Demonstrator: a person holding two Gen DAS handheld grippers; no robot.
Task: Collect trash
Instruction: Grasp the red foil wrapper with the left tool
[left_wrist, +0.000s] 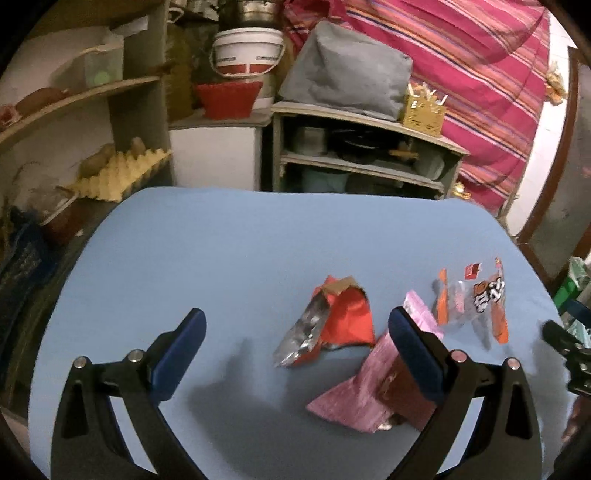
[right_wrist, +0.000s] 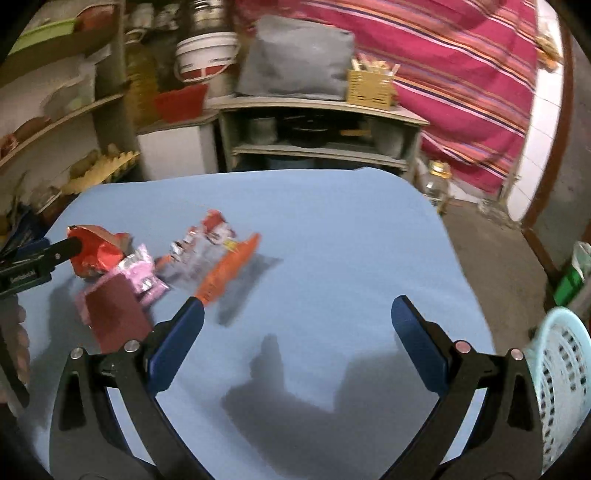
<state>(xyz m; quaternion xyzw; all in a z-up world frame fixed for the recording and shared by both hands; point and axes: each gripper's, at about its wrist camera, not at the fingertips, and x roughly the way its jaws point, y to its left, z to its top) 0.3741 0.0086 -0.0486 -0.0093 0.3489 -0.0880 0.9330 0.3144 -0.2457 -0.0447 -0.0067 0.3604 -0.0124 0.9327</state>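
Observation:
Three wrappers lie on the blue table (left_wrist: 221, 258). A red and silver foil wrapper (left_wrist: 328, 325) lies between my left gripper's fingers, ahead of them. A pink wrapper (left_wrist: 365, 380) lies under and beside the left gripper's right finger. A clear orange wrapper (left_wrist: 476, 306) lies further right. My left gripper (left_wrist: 295, 325) is open and empty above the table. In the right wrist view the red (right_wrist: 96, 251), pink (right_wrist: 122, 295) and orange (right_wrist: 221, 266) wrappers lie at left. My right gripper (right_wrist: 295, 314) is open and empty over bare table. The left gripper shows at its left edge.
A light blue perforated basket (right_wrist: 561, 387) stands at the table's right edge. Shelves with an egg tray (left_wrist: 122, 173), a white bucket (left_wrist: 247, 51) and a grey bag (left_wrist: 347, 70) stand behind the table. A striped pink cloth (left_wrist: 480, 74) hangs at back right.

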